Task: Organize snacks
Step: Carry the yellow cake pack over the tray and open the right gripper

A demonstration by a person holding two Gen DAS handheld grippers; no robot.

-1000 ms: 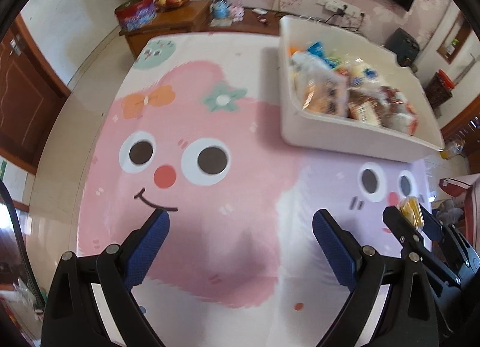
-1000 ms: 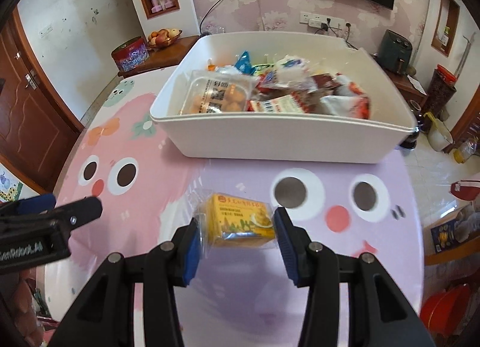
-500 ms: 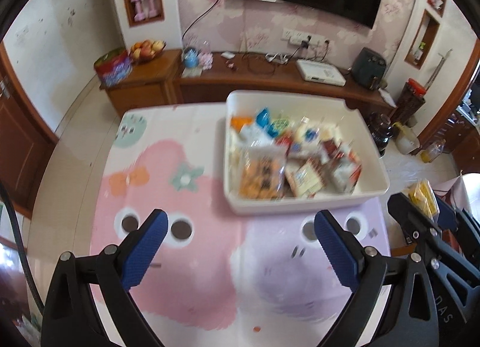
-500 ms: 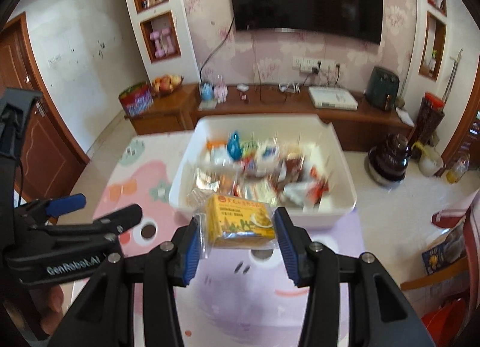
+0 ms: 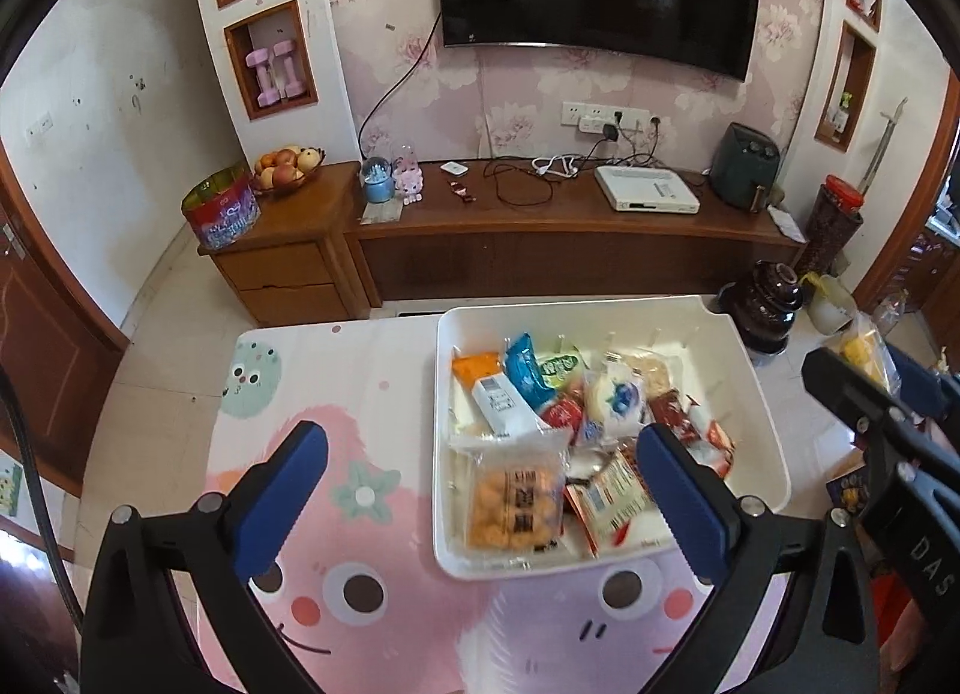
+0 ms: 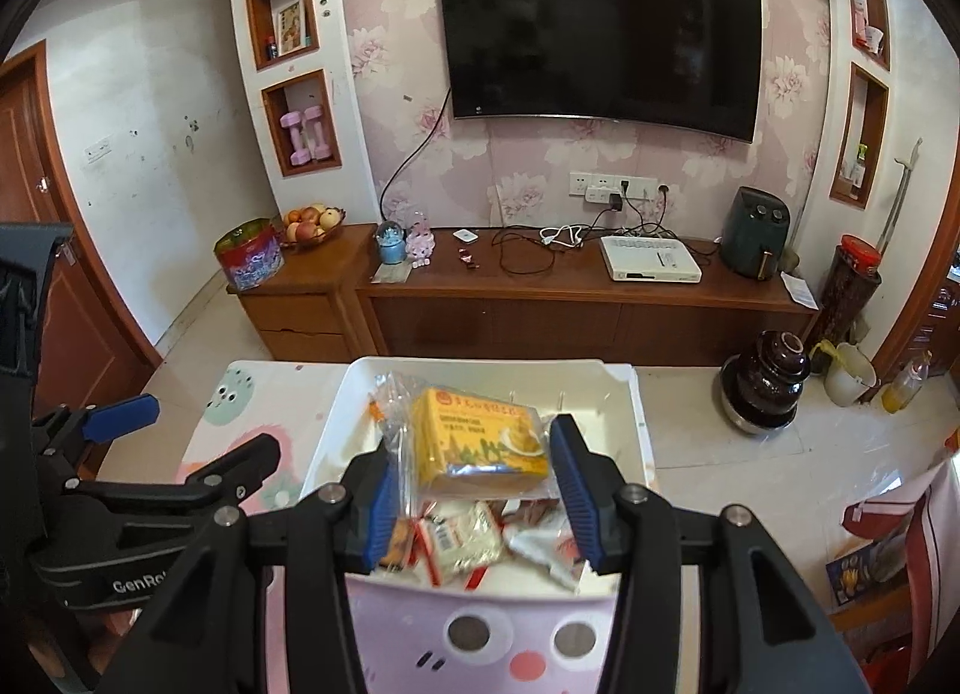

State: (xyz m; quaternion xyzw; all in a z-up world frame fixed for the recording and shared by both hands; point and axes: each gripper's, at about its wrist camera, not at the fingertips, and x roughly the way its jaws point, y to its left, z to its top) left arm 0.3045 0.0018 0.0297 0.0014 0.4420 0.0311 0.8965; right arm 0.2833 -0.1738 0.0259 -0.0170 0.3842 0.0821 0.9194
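One yellow pack (image 6: pixel 480 442) sits clamped between the right gripper (image 6: pixel 474 484) jaws, above one white bin (image 6: pixel 636 430); the left gripper (image 5: pixel 480 490), just widening, is spread and empty

Black tongs (image 5: pixel 480 508), blue ribbed pads (image 5: pixel 678 496), silver screws.
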